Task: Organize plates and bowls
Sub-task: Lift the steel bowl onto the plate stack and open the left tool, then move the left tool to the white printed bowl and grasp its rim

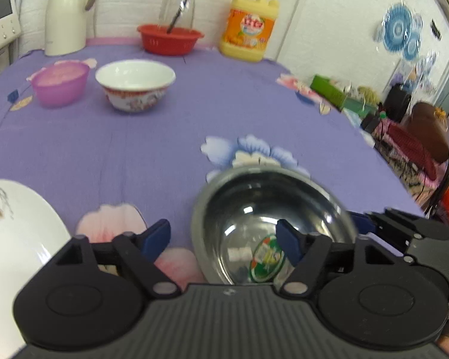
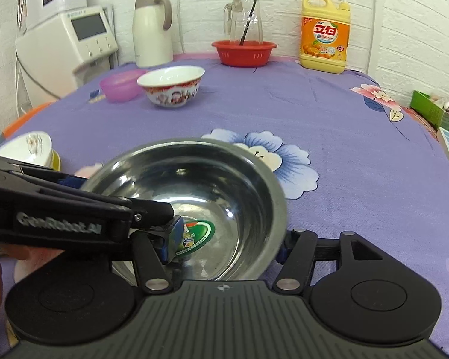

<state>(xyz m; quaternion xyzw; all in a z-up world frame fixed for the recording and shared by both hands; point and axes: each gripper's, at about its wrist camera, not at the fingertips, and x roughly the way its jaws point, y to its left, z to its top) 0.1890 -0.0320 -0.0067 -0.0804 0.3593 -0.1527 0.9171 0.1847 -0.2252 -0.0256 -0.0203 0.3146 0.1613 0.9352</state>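
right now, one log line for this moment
left tongs: open, astride steel bowl rim | right tongs: open, astride opposite rim | plate: apart, at left

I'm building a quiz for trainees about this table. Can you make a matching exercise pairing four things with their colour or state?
Things:
1. steel bowl
2. colander
3. detergent jug
4. plastic bowl

Descriptions:
A. yellow, with a pump top
B. pink, beside the patterned white bowl
C. red, in front of the glass pitcher
D. shiny, with a green sticker inside

Pairs: 1-D, 2-C, 3-A, 4-B
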